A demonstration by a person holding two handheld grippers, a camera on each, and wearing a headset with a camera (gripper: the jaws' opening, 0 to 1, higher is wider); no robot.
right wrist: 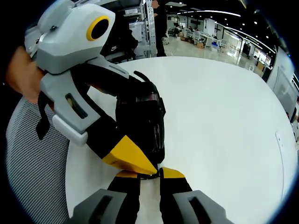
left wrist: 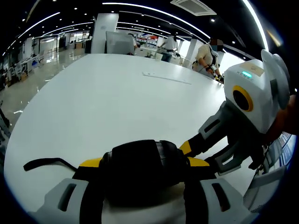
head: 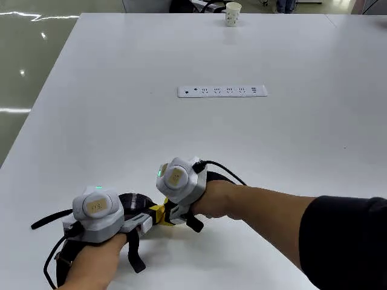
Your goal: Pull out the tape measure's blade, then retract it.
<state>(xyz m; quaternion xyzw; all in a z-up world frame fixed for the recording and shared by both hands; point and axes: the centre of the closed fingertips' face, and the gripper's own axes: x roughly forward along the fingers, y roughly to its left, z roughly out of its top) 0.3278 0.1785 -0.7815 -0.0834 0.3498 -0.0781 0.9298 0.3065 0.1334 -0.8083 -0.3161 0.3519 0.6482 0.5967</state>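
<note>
The black tape measure lies low on the white table, near its front-left edge. My left gripper is shut on its case, one yellow-tipped finger on each side. My right gripper comes in from the right and meets the case's end. In the right gripper view its two yellow tips stand almost together at the mouth of the case, pinching the blade's tip. The blade itself is hidden. The tape's black strap trails to the left.
A white power strip lies mid-table. A paper cup stands at the far edge. The table's left edge drops to a glossy floor. People stand far off past the table.
</note>
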